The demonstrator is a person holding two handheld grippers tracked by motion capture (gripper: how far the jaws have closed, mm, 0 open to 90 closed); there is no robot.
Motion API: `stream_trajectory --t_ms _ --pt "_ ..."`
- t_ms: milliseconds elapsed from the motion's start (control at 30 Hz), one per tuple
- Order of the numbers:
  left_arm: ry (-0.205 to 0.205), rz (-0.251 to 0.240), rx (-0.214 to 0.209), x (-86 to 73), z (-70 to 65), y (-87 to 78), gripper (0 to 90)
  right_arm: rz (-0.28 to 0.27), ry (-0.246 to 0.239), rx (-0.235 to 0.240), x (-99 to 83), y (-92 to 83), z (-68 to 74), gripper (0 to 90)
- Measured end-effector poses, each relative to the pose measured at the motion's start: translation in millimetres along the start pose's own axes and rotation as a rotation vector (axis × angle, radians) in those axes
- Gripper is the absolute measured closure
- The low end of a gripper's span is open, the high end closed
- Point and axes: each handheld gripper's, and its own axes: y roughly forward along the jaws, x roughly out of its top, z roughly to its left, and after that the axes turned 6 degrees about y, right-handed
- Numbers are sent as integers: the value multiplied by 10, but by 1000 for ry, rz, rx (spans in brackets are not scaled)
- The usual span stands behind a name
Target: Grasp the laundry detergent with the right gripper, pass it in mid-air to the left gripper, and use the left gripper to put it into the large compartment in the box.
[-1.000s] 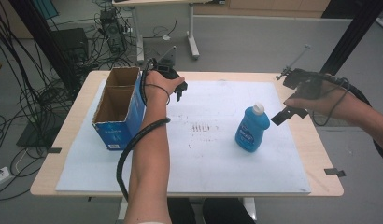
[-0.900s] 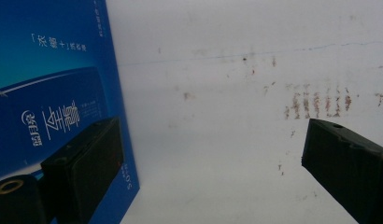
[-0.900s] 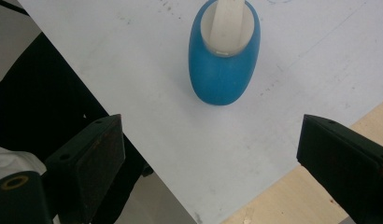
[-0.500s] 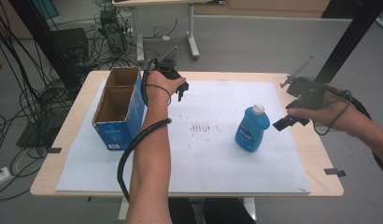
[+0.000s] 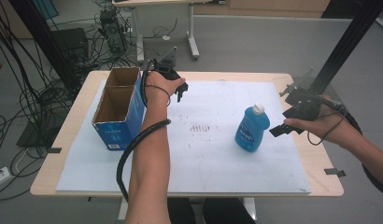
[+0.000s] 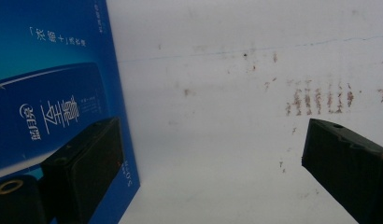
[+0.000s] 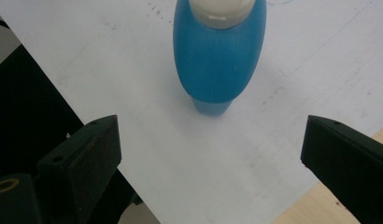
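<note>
A blue bottle (image 5: pixel 251 128) with a white cap stands upright on the white mat (image 5: pixel 213 154), right of centre. My right gripper (image 5: pixel 284 122) hovers just right of it, open and empty; in the right gripper view the bottle (image 7: pixel 219 51) stands ahead of the gap between the spread jaws (image 7: pixel 210 154). An open-topped blue cardboard box (image 5: pixel 117 109) stands at the mat's left. My left gripper (image 5: pixel 180 92) hangs beside the box's far right corner, open with nothing in it. In the left gripper view the box's blue printed wall (image 6: pixel 54 93) is behind the left jaw, near the gripper (image 6: pixel 208 158).
Brownish smudges (image 5: pixel 201 127) mark the middle of the mat. The wooden table edge (image 5: pixel 315 154) shows past the mat on the right. Cables and equipment lie on the floor beyond the far left. A black frame post (image 5: pixel 343 46) rises at the far right.
My right gripper has dropped and moved left, closer to the bottle. The left hand, its gripper, the box and the bottle have stayed put.
</note>
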Motion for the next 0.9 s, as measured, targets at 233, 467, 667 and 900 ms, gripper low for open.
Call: stream_trajectory --t_ms 233,467,667,900 --pt "1 1 0 -5 -4 25 62 -45 17 -1 -111 159 -18 50" --pt "4 9 5 -13 -5 59 62 -102 7 -21 -184 256 3 50" --pt "7 14 11 -18 7 57 61 -139 6 -35 -243 392 31 50" --pt "4 16 12 -25 17 63 61 -180 14 -51 -300 498 43 47"
